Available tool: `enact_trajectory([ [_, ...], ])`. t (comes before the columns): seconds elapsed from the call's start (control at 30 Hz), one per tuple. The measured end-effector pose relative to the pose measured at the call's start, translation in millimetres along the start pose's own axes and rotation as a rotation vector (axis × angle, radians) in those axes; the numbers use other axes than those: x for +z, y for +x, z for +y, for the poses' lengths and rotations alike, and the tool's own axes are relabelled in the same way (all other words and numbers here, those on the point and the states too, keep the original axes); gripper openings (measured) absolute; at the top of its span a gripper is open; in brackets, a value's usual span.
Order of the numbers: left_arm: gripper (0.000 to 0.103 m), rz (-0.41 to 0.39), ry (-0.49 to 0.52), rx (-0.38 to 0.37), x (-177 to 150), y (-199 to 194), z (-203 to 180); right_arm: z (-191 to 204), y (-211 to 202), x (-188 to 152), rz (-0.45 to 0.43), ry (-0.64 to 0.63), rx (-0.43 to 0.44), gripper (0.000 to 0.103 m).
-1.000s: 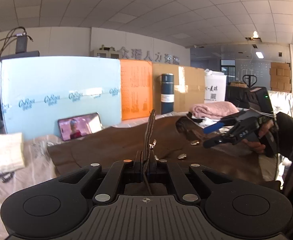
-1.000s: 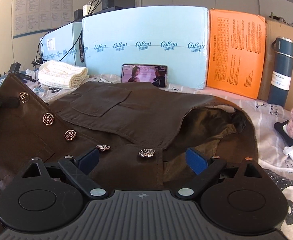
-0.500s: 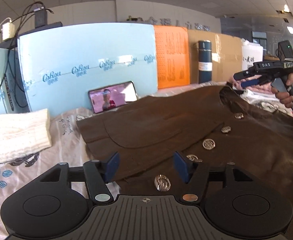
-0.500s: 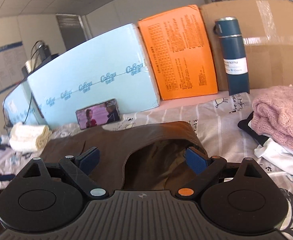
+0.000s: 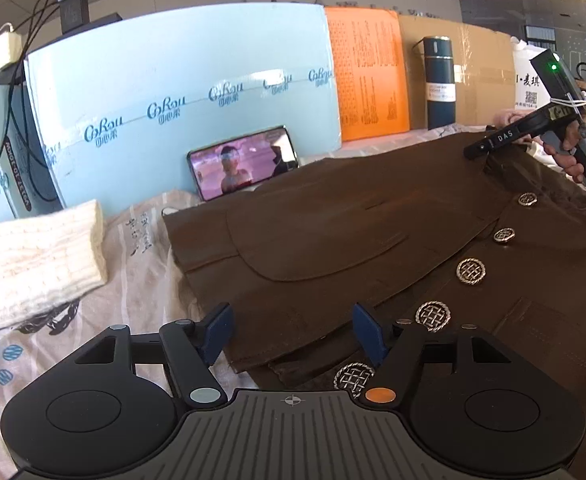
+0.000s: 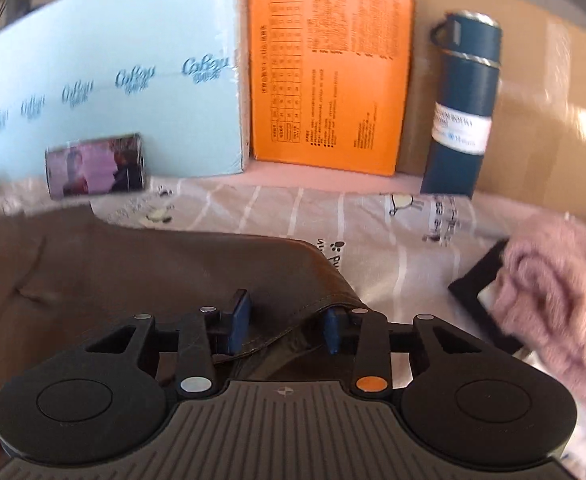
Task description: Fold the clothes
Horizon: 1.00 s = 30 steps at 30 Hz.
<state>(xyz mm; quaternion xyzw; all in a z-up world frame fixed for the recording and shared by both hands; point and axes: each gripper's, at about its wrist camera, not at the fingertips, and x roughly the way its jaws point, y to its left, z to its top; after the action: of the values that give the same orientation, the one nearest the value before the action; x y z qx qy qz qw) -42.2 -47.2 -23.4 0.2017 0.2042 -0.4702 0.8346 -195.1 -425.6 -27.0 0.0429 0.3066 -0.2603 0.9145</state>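
A dark brown jacket [image 5: 333, 236] with round metal buttons [image 5: 470, 271] lies spread on the patterned bed sheet [image 5: 141, 280]. My left gripper [image 5: 291, 330] is open and empty, its blue pads just above the jacket's lower hem. My right gripper [image 6: 283, 324] is partly closed, with the jacket's collar edge [image 6: 317, 280] between its blue pads, which are still apart. The right gripper also shows in the left wrist view [image 5: 493, 144], at the jacket's far collar.
A folded white knit [image 5: 33, 256] lies left of the jacket. A phone [image 5: 243, 164] leans on a light blue board [image 5: 181, 92]. An orange board [image 6: 329, 64], a blue flask [image 6: 463, 100] and a folded pink knit [image 6: 561, 292] stand at the back right.
My left gripper let go of the jacket flap, opened and dropped to the hem. My right gripper moved to the collar and narrowed around its edge.
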Motion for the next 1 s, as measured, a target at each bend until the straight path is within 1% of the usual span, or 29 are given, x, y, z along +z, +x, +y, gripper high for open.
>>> enact_trajectory([
  [0.07,0.070,0.020,-0.006,-0.002,-0.7,3.3,0.7,12.5,8.6,-6.8,0.005,-0.138,-0.064,0.034],
  [0.17,0.074,0.010,-0.006,-0.003,-2.0,1.2,1.0,18.3,16.2,-16.9,-0.030,-0.241,-0.093,0.036],
  [0.23,0.074,-0.022,-0.002,-0.003,-2.2,-5.0,1.5,13.5,14.5,-15.6,-0.033,-0.225,-0.080,0.037],
  [0.27,0.074,-0.044,0.001,-0.007,-2.4,-10.0,1.4,9.6,11.3,-14.7,-0.035,-0.205,-0.059,0.038],
  [0.3,0.076,-0.071,0.005,-0.014,-2.7,-16.3,1.1,5.1,5.0,-13.7,-0.031,-0.174,-0.019,0.047],
  [0.33,0.081,-0.105,0.012,-0.029,-2.9,-23.9,0.8,0.5,-1.3,-12.7,-0.027,-0.144,0.021,0.062],
  [0.37,0.088,-0.142,0.022,-0.050,-3.5,-32.6,-0.2,-3.5,-8.9,-12.4,-0.028,-0.118,0.060,0.084],
  [0.4,0.092,-0.178,0.034,-0.069,-4.7,-41.4,-1.9,-5.8,-22.1,-14.5,-0.050,-0.113,0.096,0.091],
  [0.43,0.096,-0.215,0.046,-0.088,-5.8,-50.3,-3.6,-8.1,-35.2,-16.6,-0.072,-0.107,0.132,0.093],
  [0.5,0.099,-0.273,0.069,-0.112,-8.6,-66.1,-8.9,-12.3,-61.6,-21.1,-0.118,-0.100,0.195,0.096],
  [0.53,0.101,-0.292,0.074,-0.115,-10.1,-72.4,-11.7,-13.0,-74.8,-24.4,-0.151,-0.113,0.185,0.101],
  [0.57,0.103,-0.308,0.075,-0.114,-11.9,-78.3,-15.0,-13.1,-87.8,-27.9,-0.184,-0.127,0.173,0.103],
  [0.63,0.103,-0.336,0.086,-0.109,-16.4,-88.9,-23.0,-9.2,-112.5,-37.5,-0.253,-0.160,0.139,0.103],
  [0.7,0.103,-0.349,0.102,-0.109,-20.1,-96.3,-30.7,-6.2,-136.9,-50.4,-0.313,-0.203,0.146,0.103],
  [0.83,0.103,-0.331,0.129,-0.088,-26.5,-105.6,-47.3,3.3,-167.3,-77.5,-0.363,-0.272,0.163,0.103],
  [0.9,0.103,-0.311,0.145,-0.120,-29.3,-111.3,-54.2,7.8,-176.8,-91.9,-0.369,-0.311,0.158,0.103],
  [1.0,0.103,-0.261,0.190,-0.210,-34.4,-122.0,-65.3,11.8,-183.8,-108.1,-0.354,-0.328,0.157,0.103],
])
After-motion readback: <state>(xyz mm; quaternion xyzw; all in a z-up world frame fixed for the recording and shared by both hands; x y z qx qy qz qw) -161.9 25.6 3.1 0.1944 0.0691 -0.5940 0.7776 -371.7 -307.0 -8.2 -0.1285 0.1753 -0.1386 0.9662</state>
